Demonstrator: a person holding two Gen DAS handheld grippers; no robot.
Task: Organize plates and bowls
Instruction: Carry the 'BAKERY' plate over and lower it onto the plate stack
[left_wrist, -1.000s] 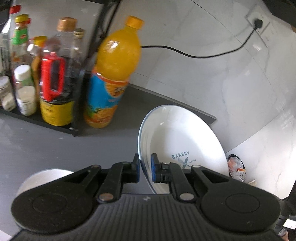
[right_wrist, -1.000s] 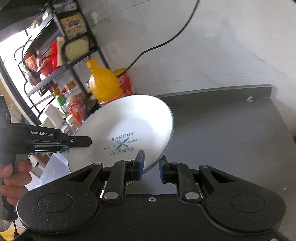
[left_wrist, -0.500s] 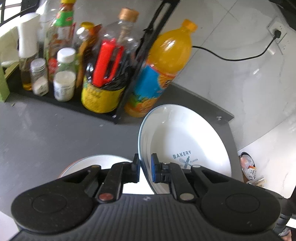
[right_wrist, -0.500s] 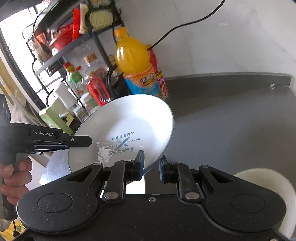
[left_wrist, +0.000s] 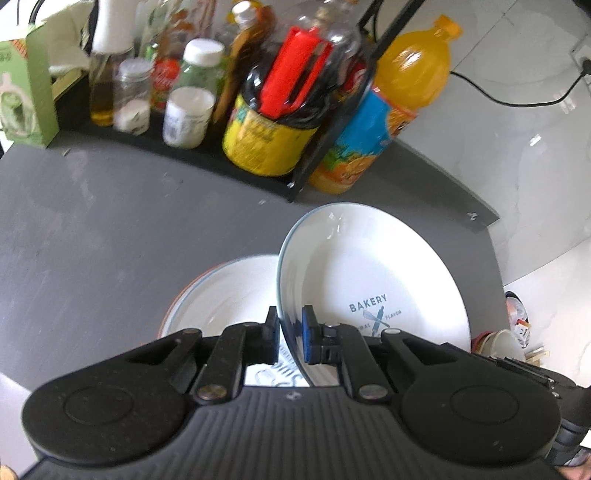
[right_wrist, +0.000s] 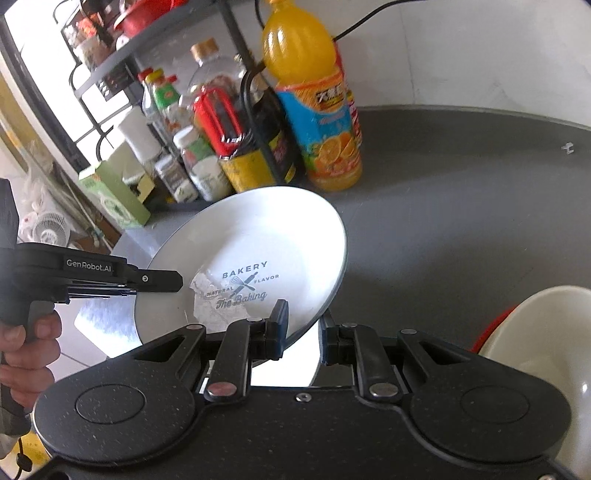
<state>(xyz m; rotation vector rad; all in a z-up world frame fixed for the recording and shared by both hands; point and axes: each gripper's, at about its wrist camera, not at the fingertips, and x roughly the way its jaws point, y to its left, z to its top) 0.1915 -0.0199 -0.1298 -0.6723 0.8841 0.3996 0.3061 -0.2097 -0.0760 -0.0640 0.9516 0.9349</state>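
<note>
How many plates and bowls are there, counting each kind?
Plates: 2, the printed plate held by both the left claw and the right claw, and another plate lying under it.
Bowls: 1, the cream bowl.
Total: 3

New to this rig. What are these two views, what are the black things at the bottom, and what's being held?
No robot arm here: a person holds a two-finger tool in each hand. Each picture comes from a fisheye camera on one tool, looking along its fingers, so the black shapes at the bottom are the tool itself. Both tools pinch one white BAKERY plate by its rim: the left tool and the right tool, from opposite sides. The right view also shows the left tool from the side, gripped by a hand. Under the plate on the grey counter lies another plate. Bottles stand behind.
</note>
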